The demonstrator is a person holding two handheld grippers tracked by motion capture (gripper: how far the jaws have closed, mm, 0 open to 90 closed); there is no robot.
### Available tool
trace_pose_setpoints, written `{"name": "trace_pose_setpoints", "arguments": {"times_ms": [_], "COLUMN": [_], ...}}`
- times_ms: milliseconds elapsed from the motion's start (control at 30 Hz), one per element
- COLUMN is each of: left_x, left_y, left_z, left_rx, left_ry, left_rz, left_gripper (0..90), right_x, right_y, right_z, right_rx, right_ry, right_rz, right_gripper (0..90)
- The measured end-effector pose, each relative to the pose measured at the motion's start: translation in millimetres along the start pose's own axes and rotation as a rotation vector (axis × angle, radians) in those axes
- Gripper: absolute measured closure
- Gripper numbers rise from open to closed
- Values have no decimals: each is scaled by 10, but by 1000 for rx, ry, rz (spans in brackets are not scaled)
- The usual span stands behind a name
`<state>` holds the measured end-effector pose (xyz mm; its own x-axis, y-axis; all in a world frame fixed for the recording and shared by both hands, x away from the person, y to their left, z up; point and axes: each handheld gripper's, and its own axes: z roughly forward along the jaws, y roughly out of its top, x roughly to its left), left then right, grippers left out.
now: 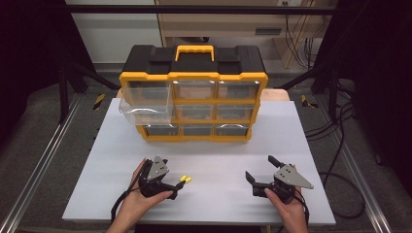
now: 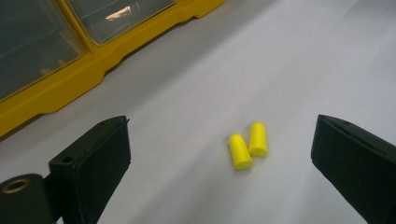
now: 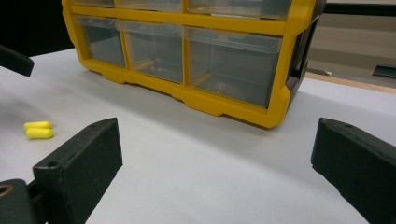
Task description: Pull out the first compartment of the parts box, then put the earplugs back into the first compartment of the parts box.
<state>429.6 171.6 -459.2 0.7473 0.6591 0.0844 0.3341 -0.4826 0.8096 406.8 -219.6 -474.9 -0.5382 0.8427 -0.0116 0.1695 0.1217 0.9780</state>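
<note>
Left tongs [image 2: 219, 154] nearest, jaws wide apart, aimed at two yellow earplugs [image 2: 247, 144] lying side by side, touching, on white worktop [image 1: 214, 145], just ahead between jaws. Right tongs [image 1: 260, 177] also spread apart, holding nothing, well apart from earplugs. Yellow organizer [image 1: 193, 99] at worktop's far side, upper left drawer [image 1: 145, 104] pulled out.

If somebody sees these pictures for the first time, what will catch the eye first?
First the yellow-and-black drawer cabinet at the far side of the white table, with its upper-left clear drawer pulled out. Then the two small yellow earplugs lying side by side on the table just ahead of the open left tool.
</note>
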Motion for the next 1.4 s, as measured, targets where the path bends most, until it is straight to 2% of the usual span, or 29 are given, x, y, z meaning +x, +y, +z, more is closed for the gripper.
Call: {"name": "trace_pose_setpoints", "arguments": {"times_ms": [267, 733, 1067, 1300, 1400], "left_x": [-3, 10, -3, 6, -7], "left_y": [-10, -47, -52, -48, -48], "left_z": [24, 62, 94, 114, 144], "left_rx": [22, 48, 65, 63, 74], "left_ry": [-5, -23, -23, -19, -26], "left_rz": [-10, -53, -48, -63, -71], "left_gripper": [89, 248, 302, 346, 397], "right_x": [0, -2, 0, -2, 0], "right_y": [0, -2, -2, -4, -2], "right_z": [3, 3, 4, 2, 5], "right_rx": [0, 1, 3, 0, 2], "right_ry": [1, 0, 1, -1, 1], "right_rz": [-2, -2, 1, 1, 1], "right_gripper": [23, 24, 24, 24, 24]}}
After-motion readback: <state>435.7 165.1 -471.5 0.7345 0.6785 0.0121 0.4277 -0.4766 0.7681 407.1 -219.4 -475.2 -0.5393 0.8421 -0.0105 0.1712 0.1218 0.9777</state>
